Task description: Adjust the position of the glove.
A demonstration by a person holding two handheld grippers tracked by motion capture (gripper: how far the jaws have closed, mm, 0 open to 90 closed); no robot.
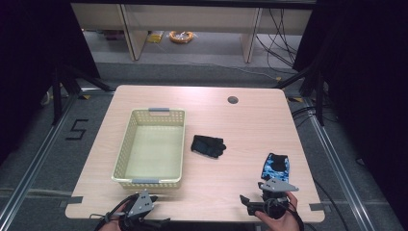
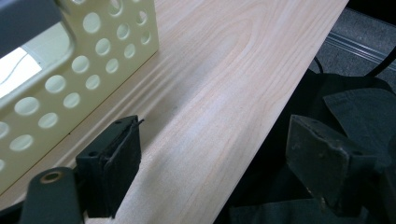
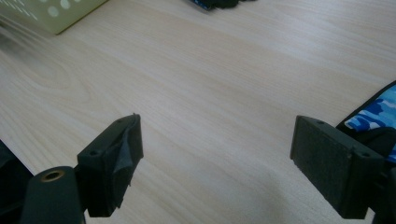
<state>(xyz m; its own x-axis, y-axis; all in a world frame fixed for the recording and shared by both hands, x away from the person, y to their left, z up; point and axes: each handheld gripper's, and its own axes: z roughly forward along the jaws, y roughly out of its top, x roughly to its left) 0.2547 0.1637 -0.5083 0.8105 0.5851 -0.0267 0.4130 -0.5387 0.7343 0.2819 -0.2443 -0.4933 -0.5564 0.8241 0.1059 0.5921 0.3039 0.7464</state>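
Cream basket [image 1: 126, 144] w/ perforated walls sat on left half of tabletop [image 1: 250, 125], nothing inside. Black glove [image 1: 208, 145] lay just right of basket, mid-tabletop, apart from it. Blue-patterned glove [image 1: 276, 166] lay nr right front edge.

Left gripper [image 1: 138, 208] held at front edge, just below basket's near right corner; in left gripper view fingers [image 2: 112, 168] spread wide, gripping nothing, one over wood beside basket wall [image 2: 84, 70], other past tabletop edge over dark fabric. Well apart from both gloves.

Right gripper [image 1: 269, 197] held at front edge, right side, right behind blue glove in high view. In right gripper view fingers [image 3: 327, 158] wide open & empty, bare wood between; blue glove [image 3: 378, 114] just beyond right finger, outside the gap; touching or not, couldn't tell. Black glove [image 3: 219, 3] far off at top edge of that view.
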